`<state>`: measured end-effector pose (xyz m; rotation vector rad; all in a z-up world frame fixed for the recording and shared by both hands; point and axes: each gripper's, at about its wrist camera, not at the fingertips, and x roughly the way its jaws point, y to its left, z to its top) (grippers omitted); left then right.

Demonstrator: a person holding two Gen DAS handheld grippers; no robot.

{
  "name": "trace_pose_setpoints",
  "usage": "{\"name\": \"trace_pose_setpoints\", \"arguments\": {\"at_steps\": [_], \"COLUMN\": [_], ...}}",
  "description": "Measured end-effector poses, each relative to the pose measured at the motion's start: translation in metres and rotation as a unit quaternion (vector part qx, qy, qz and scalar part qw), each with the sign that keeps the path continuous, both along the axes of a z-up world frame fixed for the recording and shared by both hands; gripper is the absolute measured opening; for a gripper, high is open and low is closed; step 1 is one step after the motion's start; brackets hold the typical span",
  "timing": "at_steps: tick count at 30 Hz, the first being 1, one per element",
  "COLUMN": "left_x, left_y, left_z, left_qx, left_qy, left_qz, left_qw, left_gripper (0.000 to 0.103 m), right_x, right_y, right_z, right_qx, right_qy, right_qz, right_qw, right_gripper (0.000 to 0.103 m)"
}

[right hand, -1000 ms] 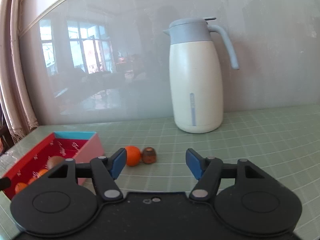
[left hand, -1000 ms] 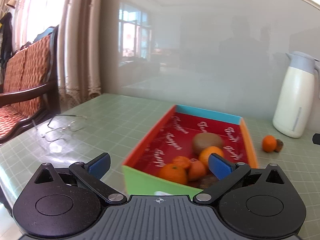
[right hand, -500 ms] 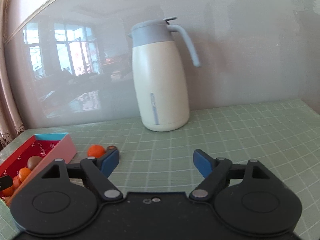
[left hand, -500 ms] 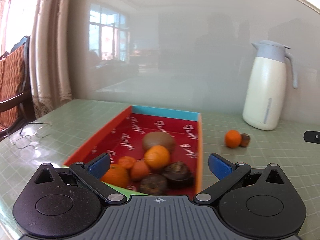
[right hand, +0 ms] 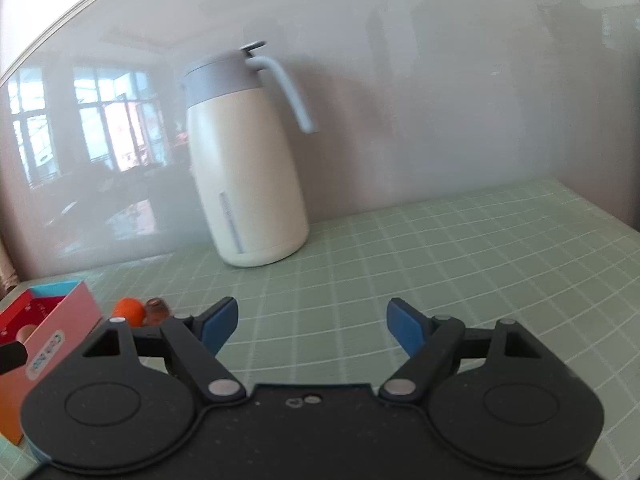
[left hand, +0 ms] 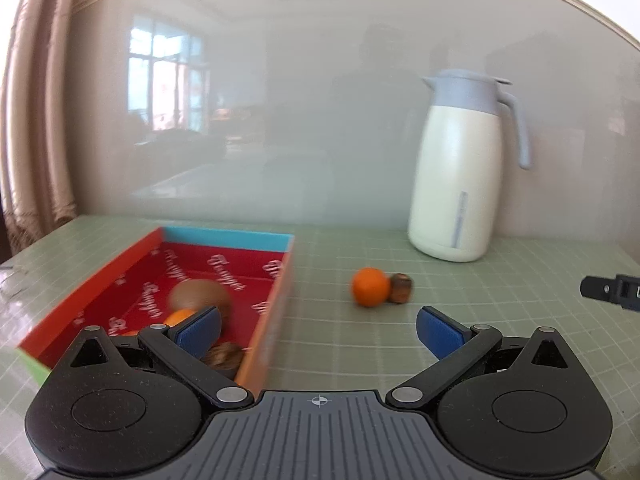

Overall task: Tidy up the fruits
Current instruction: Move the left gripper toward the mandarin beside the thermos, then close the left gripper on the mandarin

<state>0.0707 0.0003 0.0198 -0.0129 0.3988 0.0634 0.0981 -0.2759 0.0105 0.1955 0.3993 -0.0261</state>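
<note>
A red box [left hand: 280, 284] with a blue far wall sits left on the green grid table and holds a kiwi [left hand: 198, 294], oranges and dark brown fruits, partly hidden by my left fingers. A loose orange [left hand: 371, 286] and a small brown fruit [left hand: 401, 288] lie touching on the table right of the box. My left gripper [left hand: 318, 330] is open and empty, a short way in front of them. My right gripper [right hand: 310, 324] is open and empty; the orange [right hand: 128, 310] and brown fruit [right hand: 157, 310] lie at its left, beside the box [right hand: 64, 320].
A white thermos jug [left hand: 458, 184] with a grey-blue lid stands at the back by the glossy wall; it also shows in the right wrist view [right hand: 244, 168]. The right gripper's tip [left hand: 610, 290] shows at the right edge. Green table extends to the right.
The left gripper has swung right, from over the box toward the loose orange and brown fruit. The right gripper has turned right and tilted; the jug and fruits shifted left in its view.
</note>
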Motion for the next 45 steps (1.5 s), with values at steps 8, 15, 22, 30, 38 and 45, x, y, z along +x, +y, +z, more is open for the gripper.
{"name": "trace_pose_setpoints", "arguments": {"at_steps": [8,15,22,30,38,45], "left_x": [0.021,0.059,0.093,0.122,0.135,0.133], "left_y": [-0.025,-0.026,-0.034,-0.038,-0.043,-0.045], "left_z": [-0.002,-0.009,-0.023,-0.03,-0.032,-0.033], "left_qx": [0.015,0.018,0.014,0.041,0.051,0.07], "left_qy": [0.008,0.023,0.05,0.066,0.061,0.058], "left_qz": [-0.021,-0.01,-0.024,-0.009,-0.005,-0.002], "left_qw": [0.9996,0.9995,0.9984,0.997,0.9968,0.9959], "left_gripper": [0.103,0.103,0.103,0.082,0.082,0.074], "right_x": [0.009,0.016,0.025,0.034,0.041,0.043], "right_y": [-0.022,-0.041,-0.05,-0.052,-0.051,-0.048], "right_z": [-0.004,-0.008,-0.012,-0.014,-0.016,-0.014], "right_qx": [0.011,0.025,0.029,0.027,0.027,0.03], "right_qy": [0.006,0.012,0.02,0.023,0.027,0.025], "right_qz": [-0.033,-0.063,-0.079,-0.083,-0.079,-0.07], "right_qw": [0.999,0.998,0.996,0.996,0.996,0.997], "right_gripper": [0.081,0.081,0.081,0.082,0.083,0.085]}}
